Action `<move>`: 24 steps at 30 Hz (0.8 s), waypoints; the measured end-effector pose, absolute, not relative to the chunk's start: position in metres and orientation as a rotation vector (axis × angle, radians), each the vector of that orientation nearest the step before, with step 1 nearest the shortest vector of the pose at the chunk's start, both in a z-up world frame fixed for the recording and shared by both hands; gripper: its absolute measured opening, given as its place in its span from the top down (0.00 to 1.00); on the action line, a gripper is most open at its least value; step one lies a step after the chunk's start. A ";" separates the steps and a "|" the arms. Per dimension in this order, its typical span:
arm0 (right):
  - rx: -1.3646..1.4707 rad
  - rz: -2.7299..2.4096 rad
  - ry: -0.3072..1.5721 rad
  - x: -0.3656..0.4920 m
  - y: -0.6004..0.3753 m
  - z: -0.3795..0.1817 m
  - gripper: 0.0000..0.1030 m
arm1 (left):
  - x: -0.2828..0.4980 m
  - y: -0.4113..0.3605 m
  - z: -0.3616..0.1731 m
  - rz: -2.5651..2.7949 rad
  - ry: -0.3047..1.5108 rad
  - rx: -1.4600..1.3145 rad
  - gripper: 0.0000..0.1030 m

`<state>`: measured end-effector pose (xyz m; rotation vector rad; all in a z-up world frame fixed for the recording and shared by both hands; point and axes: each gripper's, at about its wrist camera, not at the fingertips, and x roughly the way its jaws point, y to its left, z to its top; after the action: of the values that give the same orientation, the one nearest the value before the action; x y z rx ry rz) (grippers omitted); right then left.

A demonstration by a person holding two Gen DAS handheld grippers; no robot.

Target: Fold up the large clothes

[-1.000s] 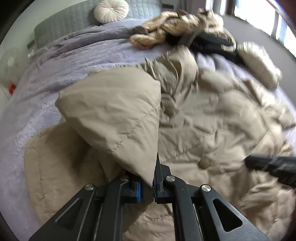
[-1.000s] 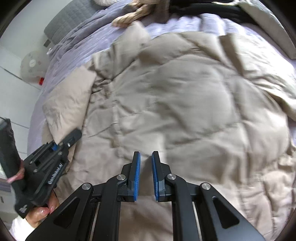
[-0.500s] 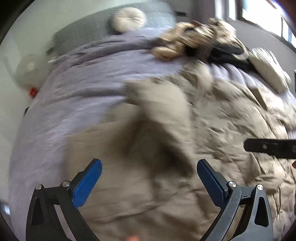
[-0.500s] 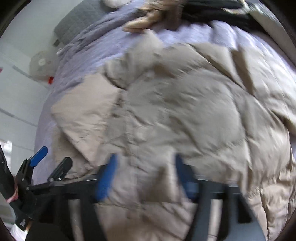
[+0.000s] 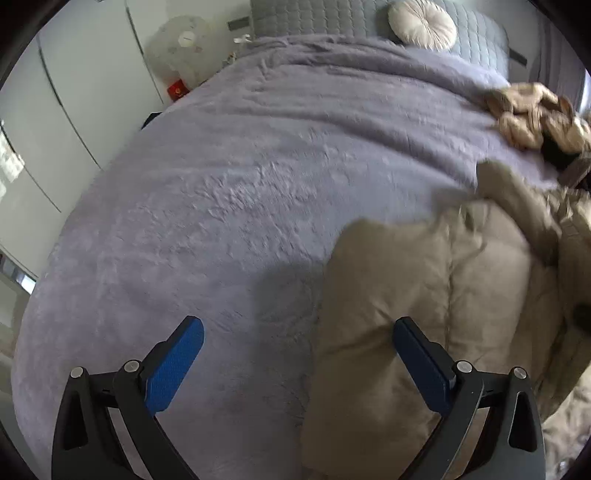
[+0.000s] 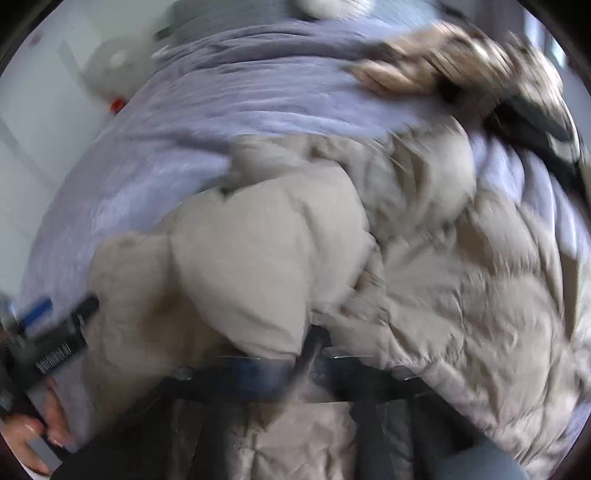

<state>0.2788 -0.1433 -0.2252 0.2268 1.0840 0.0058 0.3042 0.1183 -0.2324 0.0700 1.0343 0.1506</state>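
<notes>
Jacket (image 5: 424, 295) lies under the spread left claw's (image 5: 295, 354) right finger.

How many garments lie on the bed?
2 clearly: the beige puffer coat nearest the jaws, and a tan fuzzy garment farther back. Something dark beside that may be a third.

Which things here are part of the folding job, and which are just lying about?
Part of the job:
beige puffy coat
left tool, open
right tool, too blurred to judge

Lying about:
purple blanket
round cushion
fan
heap of other clothes
</notes>
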 end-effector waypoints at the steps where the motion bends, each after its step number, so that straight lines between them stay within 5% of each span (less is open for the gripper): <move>1: 0.280 -0.002 1.078 0.274 -0.156 -0.228 0.96 | 0.305 0.116 -0.238 0.148 1.042 0.076 0.00; 5: 0.496 -0.008 1.095 0.246 -0.205 -0.244 0.95 | 0.307 0.110 -0.249 0.127 1.069 0.058 0.00; 6: 0.548 0.002 1.117 0.238 -0.214 -0.250 0.90 | 0.309 0.110 -0.250 0.123 1.073 0.062 0.00; 8: 0.558 -0.045 1.136 0.222 -0.228 -0.251 0.65 | 0.308 0.108 -0.252 0.123 1.072 0.084 0.00; 15: 0.542 -0.089 0.993 0.190 -0.249 -0.209 0.66 | 0.311 0.105 -0.253 0.130 1.083 0.089 0.00; 24: 0.559 -0.130 1.212 0.223 -0.256 -0.255 0.71 | 0.312 0.089 -0.254 0.166 1.088 0.084 0.00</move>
<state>0.2231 -0.2555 -0.2553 0.5593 1.2121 -0.1300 0.3121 0.0891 -0.2539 0.0842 1.0881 0.1661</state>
